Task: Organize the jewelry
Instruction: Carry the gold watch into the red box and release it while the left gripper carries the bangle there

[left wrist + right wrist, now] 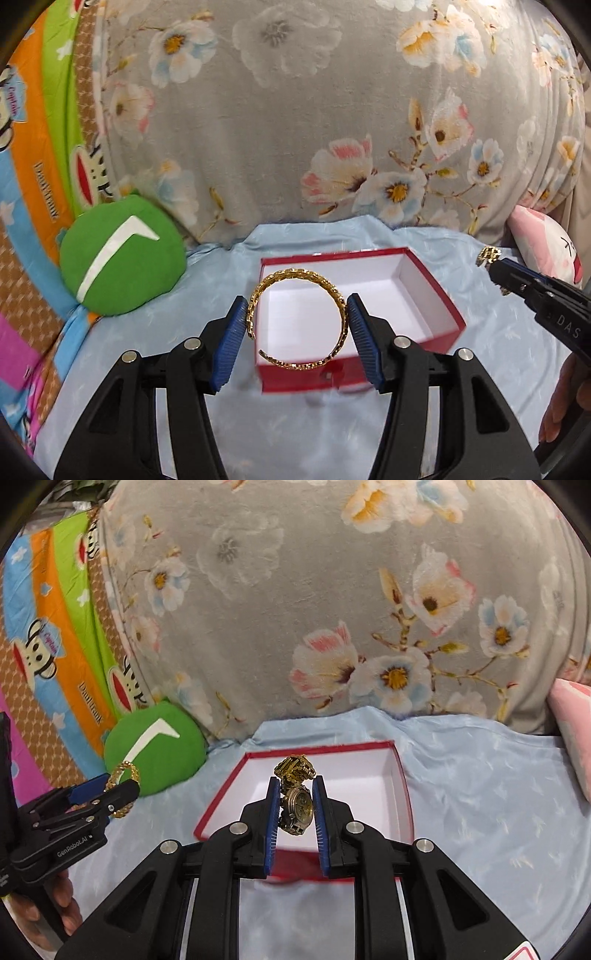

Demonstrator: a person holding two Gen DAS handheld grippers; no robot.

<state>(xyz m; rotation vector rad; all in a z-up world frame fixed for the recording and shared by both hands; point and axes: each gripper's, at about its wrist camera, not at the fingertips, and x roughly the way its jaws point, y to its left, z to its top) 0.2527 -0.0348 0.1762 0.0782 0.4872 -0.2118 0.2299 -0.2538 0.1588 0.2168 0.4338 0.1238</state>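
My left gripper is shut on a gold open bangle, held upright over the near left part of a red box with a white inside. My right gripper is shut on a gold wristwatch, its band sticking up above the pads, over the same red box. The box holds nothing that I can see. In the right wrist view the left gripper with the bangle shows at the left; in the left wrist view the right gripper shows at the right.
The box lies on a light blue sheet. A round green cushion sits to the left, a large grey floral pillow behind, a pink cushion at the right, a colourful cartoon blanket far left.
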